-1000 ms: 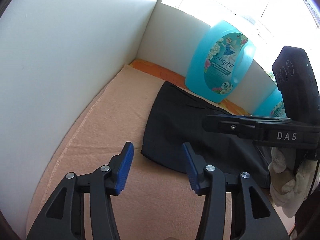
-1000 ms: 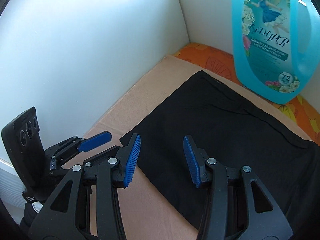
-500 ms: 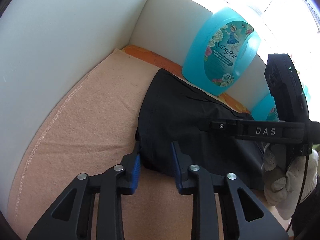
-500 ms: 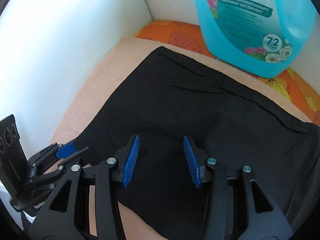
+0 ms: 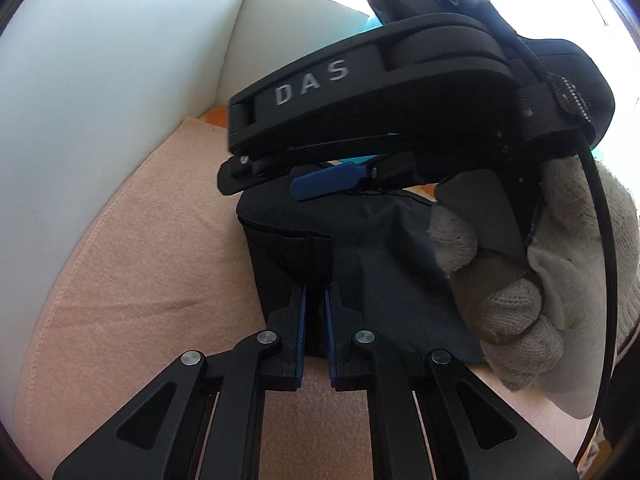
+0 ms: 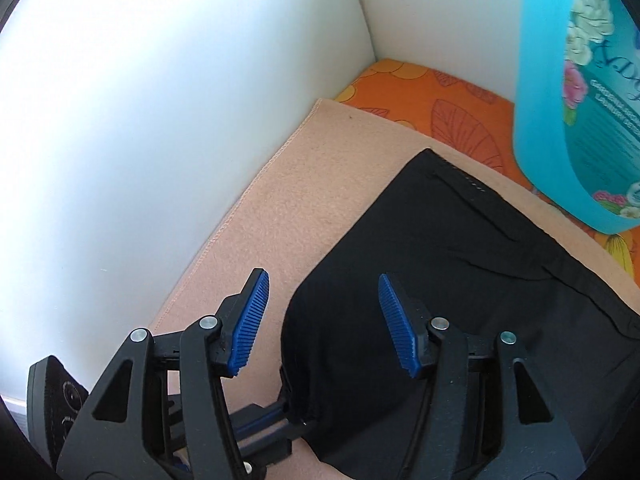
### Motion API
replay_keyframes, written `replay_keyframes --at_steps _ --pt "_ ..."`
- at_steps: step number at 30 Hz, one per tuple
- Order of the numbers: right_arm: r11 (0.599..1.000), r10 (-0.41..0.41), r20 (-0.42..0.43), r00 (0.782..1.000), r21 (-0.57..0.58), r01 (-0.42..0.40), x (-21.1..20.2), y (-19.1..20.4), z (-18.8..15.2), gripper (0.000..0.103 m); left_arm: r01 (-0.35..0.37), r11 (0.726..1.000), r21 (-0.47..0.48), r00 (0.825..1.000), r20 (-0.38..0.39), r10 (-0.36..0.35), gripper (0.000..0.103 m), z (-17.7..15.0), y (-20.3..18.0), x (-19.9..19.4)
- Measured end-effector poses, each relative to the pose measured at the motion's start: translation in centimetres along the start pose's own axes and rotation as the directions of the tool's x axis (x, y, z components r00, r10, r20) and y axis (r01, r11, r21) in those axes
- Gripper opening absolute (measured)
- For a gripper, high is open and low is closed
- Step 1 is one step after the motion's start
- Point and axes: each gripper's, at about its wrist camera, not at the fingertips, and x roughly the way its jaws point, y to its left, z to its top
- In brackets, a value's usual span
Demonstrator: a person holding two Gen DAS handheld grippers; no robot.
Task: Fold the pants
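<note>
The black pants lie folded on a peach towel. My left gripper is shut on the near edge of the pants, and the cloth there is pulled up a little. In the right wrist view the left gripper shows at the bottom, pinching that same corner. My right gripper hovers just above the pants with its jaws opening; its blue pads touch no cloth. The right gripper, held by a gloved hand, fills the upper part of the left wrist view.
A blue detergent bottle stands at the back right on an orange patterned cloth. White walls close in the left and back sides. The peach towel's stitched edge runs along the left wall.
My left gripper closed on the near edge of the pants. My right gripper swung left over the pants, close in front of the left camera, and its jaws spread wider.
</note>
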Motion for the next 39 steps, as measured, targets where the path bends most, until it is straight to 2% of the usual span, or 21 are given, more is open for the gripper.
replay_keyframes --at_steps 2,5,7,8,9,10,11,14,15,16,18,20,23,25,29,30,31,32,33,36,39 --pt "0.999 -0.039 -0.031 0.999 -0.01 0.039 1.4 0.2 0.0 0.06 0.003 1.0 0.003 1.0 -0.003 -0.003 0.007 0.0 -0.1 0.1" --pt "0.996 -0.079 -0.025 0.997 -0.045 0.078 1.2 0.8 -0.3 0.059 0.005 1.0 0.001 1.0 -0.007 -0.005 0.007 0.3 -0.4 0.7" --pt "0.992 -0.114 -0.024 0.993 -0.053 0.113 1.1 0.7 -0.3 0.043 0.003 1.0 0.001 1.0 -0.008 -0.003 0.007 0.4 -0.4 0.8" --pt "0.991 -0.123 -0.023 0.992 -0.058 0.122 1.1 0.6 -0.2 0.039 0.0 1.0 0.005 1.0 -0.006 0.0 0.007 0.5 -0.5 0.8" --pt "0.992 -0.118 -0.022 0.993 -0.053 0.117 0.9 0.3 -0.2 0.03 -0.004 1.0 0.012 1.0 -0.001 0.004 0.007 0.4 -0.6 0.7" --pt "0.994 -0.101 -0.025 0.995 -0.038 0.1 0.7 -0.2 -0.3 0.015 -0.007 1.0 0.022 1.0 0.003 0.007 0.007 0.4 -0.7 0.5" --pt "0.996 -0.082 -0.027 0.996 -0.018 0.082 0.5 -0.7 -0.4 0.011 -0.01 0.999 0.036 1.0 0.004 0.01 0.007 0.3 -0.9 0.4" --pt "0.998 -0.063 -0.009 0.998 -0.007 0.063 0.2 -1.3 -0.6 0.008 -0.05 0.996 0.069 0.999 0.014 0.049 0.013 -0.3 -1.7 -0.3" --pt "0.998 -0.061 -0.006 0.998 -0.007 0.061 0.1 -1.3 -0.8 0.008 -0.069 0.995 0.078 0.997 0.02 0.068 0.022 -0.4 -1.8 -0.5" --pt "0.998 -0.058 -0.005 0.998 -0.004 0.058 0.1 -1.5 -0.9 0.008 -0.089 0.993 0.08 0.996 0.026 0.087 0.039 -0.6 -1.9 -0.7" --pt "0.999 -0.05 -0.004 0.999 0.002 0.05 0.0 -1.6 -0.9 0.007 -0.105 0.993 0.056 0.994 0.045 0.102 0.054 -0.5 -1.4 -1.1" --pt "0.999 -0.049 -0.005 0.999 0.005 0.049 -0.1 -1.6 -1.0 0.007 -0.094 0.995 0.018 0.995 0.032 0.094 0.054 -0.3 -0.7 -1.0" --pt "0.999 -0.044 -0.001 0.999 0.007 0.044 -0.4 -1.8 -1.1 0.007 -0.087 0.995 -0.041 0.995 -0.046 0.085 0.058 -0.1 0.5 0.5" --pt "0.999 -0.042 0.002 0.999 0.007 0.042 -0.8 -1.7 -1.1 0.007 -0.073 0.995 -0.068 0.997 -0.034 0.071 0.058 0.4 1.0 0.6" --pt "0.999 -0.03 -0.007 1.0 0.01 0.031 -0.6 -1.8 -0.6 0.007 -0.028 0.996 -0.088 0.999 -0.032 0.025 0.053 1.1 1.4 1.5" --pt "1.0 -0.022 -0.015 1.0 0.01 0.023 -0.6 -1.8 -0.7 0.007 -0.017 0.996 -0.084 0.999 -0.037 0.014 0.041 1.3 1.3 2.0" --pt "1.0 -0.019 -0.019 1.0 0.014 0.019 -0.7 -1.8 -0.7 0.007 -0.011 0.997 -0.082 0.999 -0.045 0.008 0.024 1.3 1.1 2.5" --pt "1.0 -0.012 -0.017 1.0 0.024 0.012 -0.9 -1.8 -0.7 0.007 -0.014 0.997 -0.078 0.999 -0.045 0.01 0.015 1.4 1.0 2.8" --pt "0.999 -0.004 -0.016 1.0 0.038 0.005 -0.2 -2.1 -0.1 0.012 -0.014 0.997 -0.074 0.999 -0.038 0.012 0.01 1.5 0.8 2.9" --pt "0.998 0.01 -0.02 1.0 0.059 -0.009 -0.4 -2.4 0.2 0.044 -0.003 0.998 -0.057 1.0 -0.004 0.003 0.007 1.8 0.4 2.9" --pt "0.999 -0.009 -0.028 1.0 0.039 0.01 -0.1 -2.1 0.6 0.046 -0.004 1.0 -0.03 1.0 -0.001 0.004 0.007 1.8 -0.4 3.1"
